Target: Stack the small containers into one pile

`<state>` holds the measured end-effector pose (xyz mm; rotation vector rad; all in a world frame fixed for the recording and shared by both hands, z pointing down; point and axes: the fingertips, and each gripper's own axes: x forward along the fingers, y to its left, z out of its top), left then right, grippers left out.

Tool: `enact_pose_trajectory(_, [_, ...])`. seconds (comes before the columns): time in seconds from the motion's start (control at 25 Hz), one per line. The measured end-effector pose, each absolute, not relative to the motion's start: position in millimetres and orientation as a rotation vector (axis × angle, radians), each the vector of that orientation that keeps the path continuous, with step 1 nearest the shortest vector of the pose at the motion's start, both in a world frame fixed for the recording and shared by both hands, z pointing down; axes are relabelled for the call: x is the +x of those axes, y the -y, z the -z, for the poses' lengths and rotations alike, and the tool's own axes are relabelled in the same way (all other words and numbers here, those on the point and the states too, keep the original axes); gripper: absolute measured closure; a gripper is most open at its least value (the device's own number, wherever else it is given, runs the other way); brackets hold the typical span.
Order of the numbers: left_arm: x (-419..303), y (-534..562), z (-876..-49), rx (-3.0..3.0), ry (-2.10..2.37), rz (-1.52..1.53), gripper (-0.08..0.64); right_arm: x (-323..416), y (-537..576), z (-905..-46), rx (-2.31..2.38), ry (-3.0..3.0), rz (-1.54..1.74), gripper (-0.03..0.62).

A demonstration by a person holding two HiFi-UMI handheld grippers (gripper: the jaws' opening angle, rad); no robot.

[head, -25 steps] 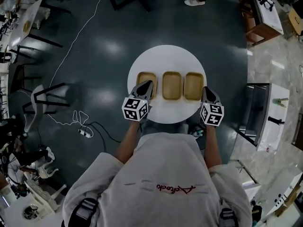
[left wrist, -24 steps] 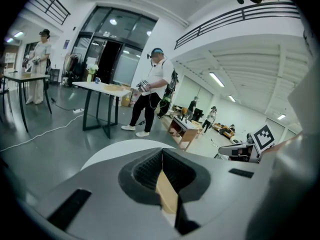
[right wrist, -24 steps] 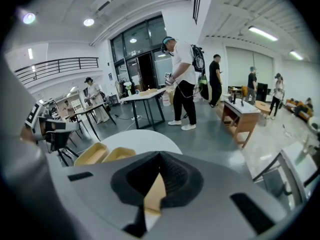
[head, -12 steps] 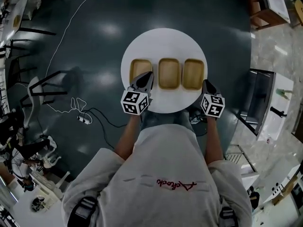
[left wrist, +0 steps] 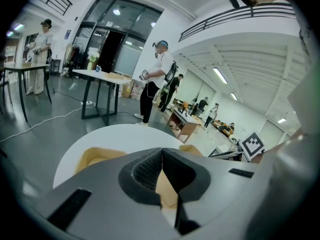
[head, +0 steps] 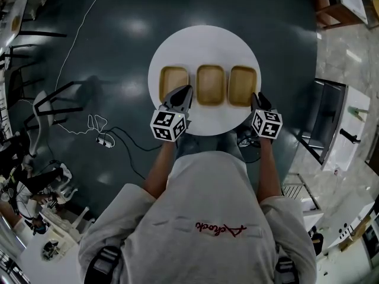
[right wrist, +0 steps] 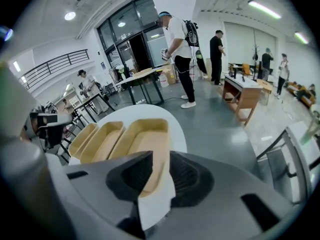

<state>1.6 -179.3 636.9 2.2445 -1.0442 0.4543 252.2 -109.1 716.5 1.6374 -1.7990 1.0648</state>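
Tan, shallow and rectangular, three small containers are sitting side by side in one row across the middle of the round white table point(head: 204, 40), none of them stacked. The left container point(head: 173, 77), the middle container point(head: 211, 84) and the right container point(head: 243, 86) are each lying open side up, just beside the next.

The left gripper point(head: 184, 92) is hanging over the near side of the table, at the near end of the left container, pointing forward and down. Its jaws are pressing together at the tips and are holding nothing.

The right gripper point(head: 256, 99) is hovering at the table's near right edge, by the near right corner of the right container. Its jaws are standing a little apart, and that container's rim is showing through the gap between them, with the pads not pressing on it. Whether either gripper is touching a container I cannot tell.

A person point(head: 204, 218) in grey is standing at the near side of the table, holding both grippers. A thin white cable point(head: 96, 122) is trailing over the dark floor point(head: 118, 70) to the left of the table.
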Motion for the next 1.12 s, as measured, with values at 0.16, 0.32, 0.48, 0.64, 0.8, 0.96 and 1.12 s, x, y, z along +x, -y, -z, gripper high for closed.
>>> enact_pose_trajectory(0.16, [5,176,-640,2.243,1.039,-0.461,0.549,256,111,-730,1.618,1.781,-1.098,0.494])
enact_pose_trajectory(0.32, [4,172,-641,2.234,1.042,-0.463,0.549,258,111,-745,1.597,1.743,-1.126,0.494])
enact_pose_trajectory(0.48, [-2,170,-642,2.229,1.052,-0.465,0.549,259,109,-752,1.596,1.714,-1.136,0.495])
enact_pose_trajectory(0.64, [-6,171,-641,2.226,1.061,-0.461,0.549,259,110,-753,1.617,1.699,-1.134,0.543])
enact_pose_trajectory(0.8, [-6,169,-639,2.224,1.063,-0.456,0.549,261,109,-751,1.654,1.68,-1.166,0.555])
enact_pose_trajectory(0.96, [-6,167,-638,2.225,1.061,-0.454,0.549,262,108,-742,1.704,1.68,-1.181,0.56])
enact_pose_trajectory(1.12, [-6,166,-636,2.232,1.06,-0.446,0.549,266,108,-721,1.792,1.703,-1.179,0.56])
